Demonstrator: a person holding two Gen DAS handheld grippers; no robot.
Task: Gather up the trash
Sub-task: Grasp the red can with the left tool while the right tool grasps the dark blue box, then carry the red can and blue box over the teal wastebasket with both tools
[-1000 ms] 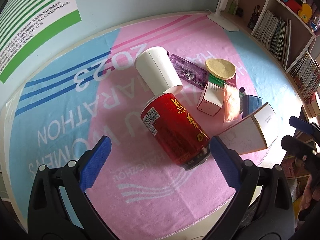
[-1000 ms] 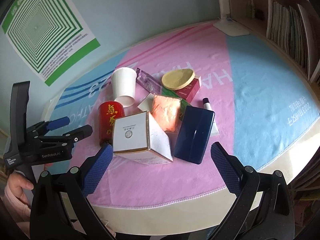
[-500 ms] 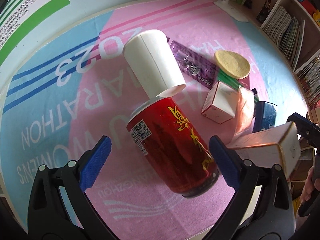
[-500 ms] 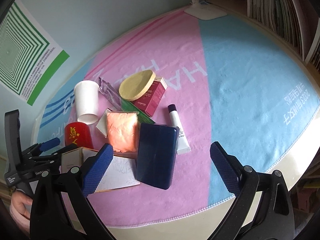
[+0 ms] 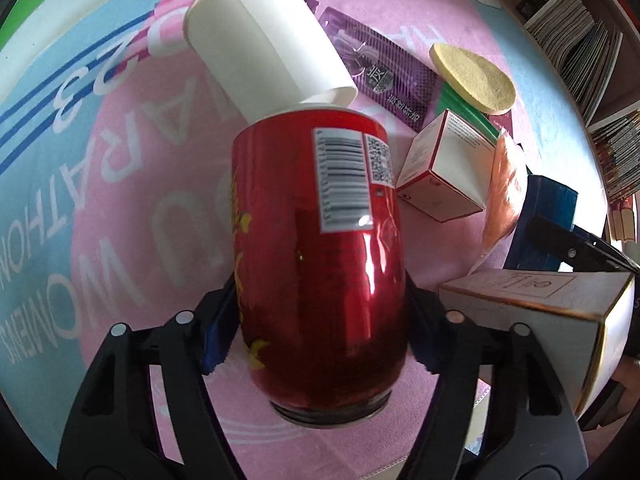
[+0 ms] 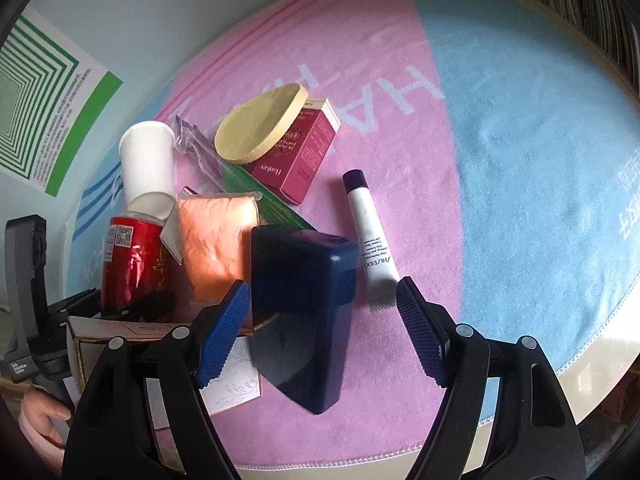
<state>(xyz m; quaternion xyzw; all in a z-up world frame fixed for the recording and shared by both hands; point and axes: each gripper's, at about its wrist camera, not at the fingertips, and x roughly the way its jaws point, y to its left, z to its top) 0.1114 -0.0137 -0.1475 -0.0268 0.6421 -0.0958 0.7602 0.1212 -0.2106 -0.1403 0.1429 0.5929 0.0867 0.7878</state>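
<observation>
While both sets of jaws are closing, the left gripper clamps the red can near the towel's front edge for lifting, and the right gripper, half-wide, straddles the blue case.

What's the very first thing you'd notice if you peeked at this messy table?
The shiny red can, huge in the left view, lying between the closing blue pads of the left gripper. Behind its far end lies a white paper cup. In the right view, a dark blue box sits between the right gripper's closing fingers.
</observation>
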